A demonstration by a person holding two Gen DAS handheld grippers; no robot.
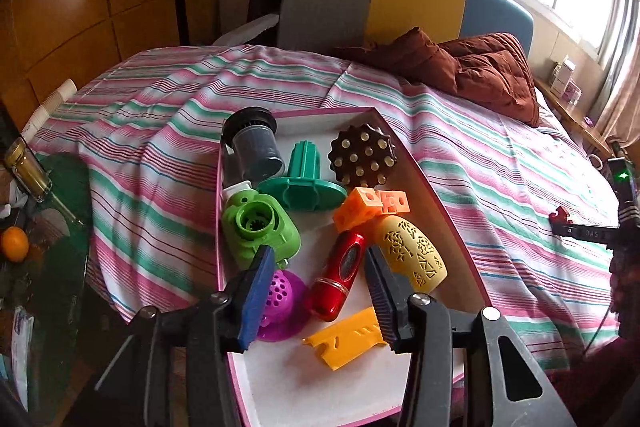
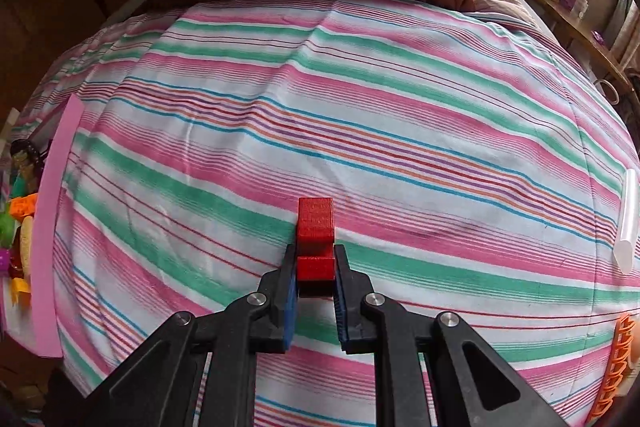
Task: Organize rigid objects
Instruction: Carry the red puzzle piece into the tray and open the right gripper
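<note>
A white box with a pink rim (image 1: 440,203) lies on the striped bed and holds several rigid toys: a red cylinder (image 1: 340,275), a yellow comb-like plate (image 1: 344,339), a purple perforated cup (image 1: 280,303), a green part (image 1: 260,231), a yellow patterned shell (image 1: 416,255) and orange cubes (image 1: 360,207). My left gripper (image 1: 320,267) is open above the box, its jaws on either side of the red cylinder. My right gripper (image 2: 316,255) is shut on a red block (image 2: 315,227) above the bedsheet. The box's pink wall (image 2: 48,235) shows at the left of the right wrist view.
A brown quilt (image 1: 472,67) lies at the head of the bed. A clear tube (image 2: 628,219) and an orange lattice piece (image 2: 616,367) lie on the sheet at the right. A side table at the left holds a bottle (image 1: 32,171) and an orange (image 1: 14,243).
</note>
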